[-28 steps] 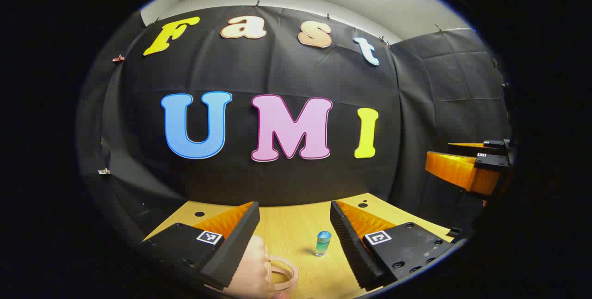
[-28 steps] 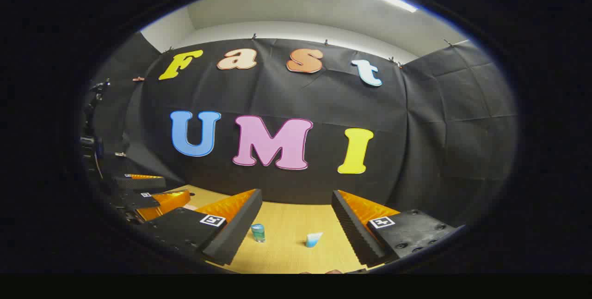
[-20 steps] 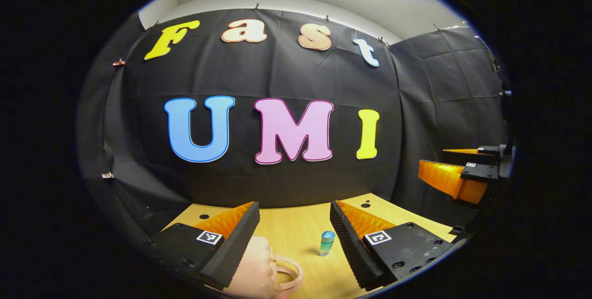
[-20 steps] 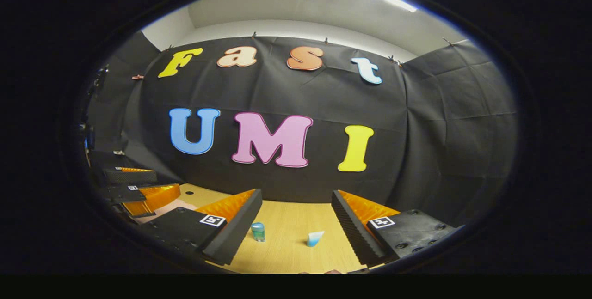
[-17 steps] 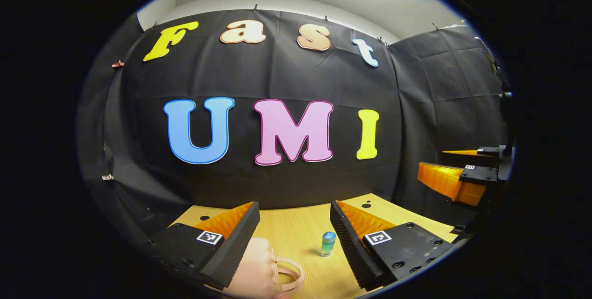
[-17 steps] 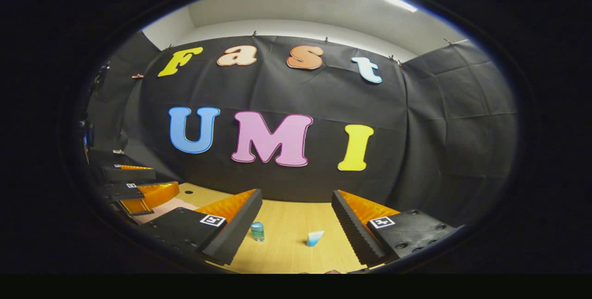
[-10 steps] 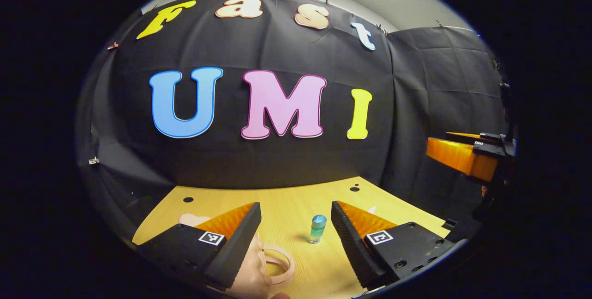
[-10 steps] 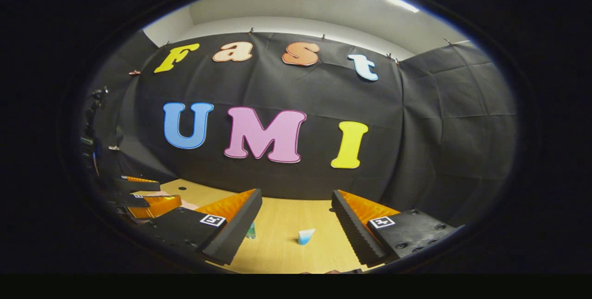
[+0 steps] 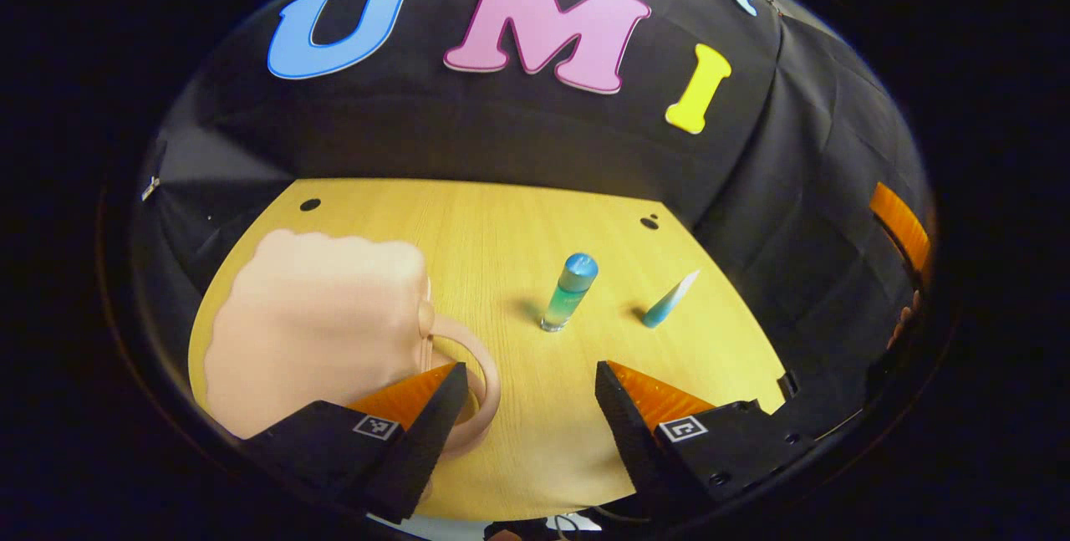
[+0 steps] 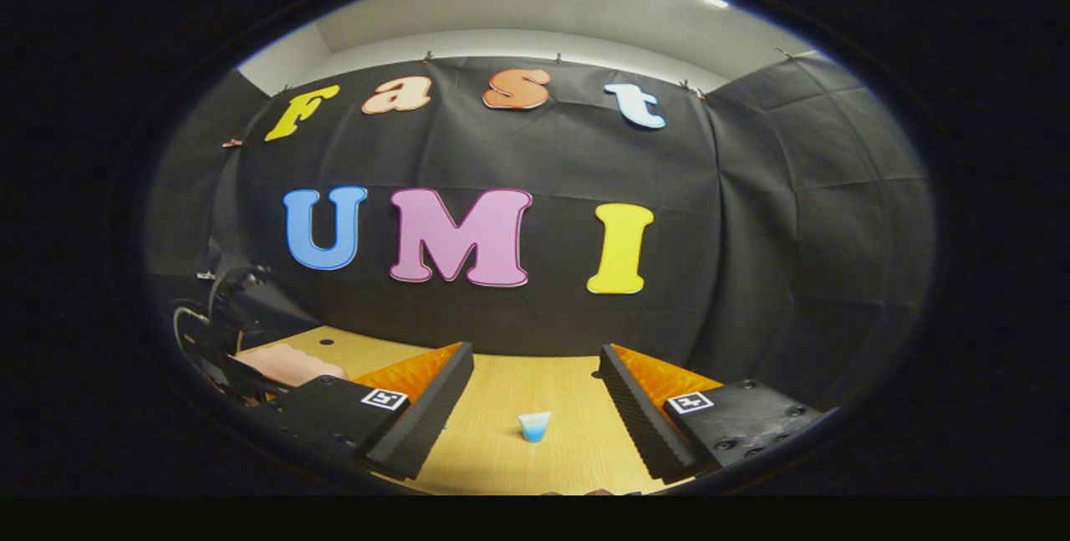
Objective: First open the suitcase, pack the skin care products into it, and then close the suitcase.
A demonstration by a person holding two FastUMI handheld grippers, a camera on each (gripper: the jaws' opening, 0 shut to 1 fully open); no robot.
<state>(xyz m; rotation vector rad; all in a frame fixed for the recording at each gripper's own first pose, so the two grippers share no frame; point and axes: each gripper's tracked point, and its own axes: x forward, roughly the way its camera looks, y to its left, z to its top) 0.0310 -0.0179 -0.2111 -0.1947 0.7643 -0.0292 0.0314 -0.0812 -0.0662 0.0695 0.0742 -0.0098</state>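
A pale pink suitcase (image 9: 318, 315) lies shut on the left of the wooden table (image 9: 518, 215), its ring handle (image 9: 489, 374) pointing right. My left gripper (image 9: 531, 415) hovers open above the table's front, its left finger over the handle. An upright blue-green bottle (image 9: 568, 290) and a leaning blue-and-white tube (image 9: 669, 300) stand farther back at centre right. My right gripper (image 10: 535, 403) is open and low over the table, with the tube (image 10: 534, 425) in line between its fingers, farther off. The suitcase (image 10: 288, 364) shows at the left of the right gripper view.
Black cloth walls close the table at the back and on both sides. Two small dark holes (image 9: 310, 204) (image 9: 649, 222) mark the tabletop's far corners. Bare wood lies between the suitcase handle and the bottle. The right gripper's finger (image 9: 899, 227) shows at the right edge.
My left gripper has tipped down and now looks onto the tabletop, with the whole suitcase lid and the tube in view. My right gripper swung so the tube sits centred; the bottle slid behind its left finger.
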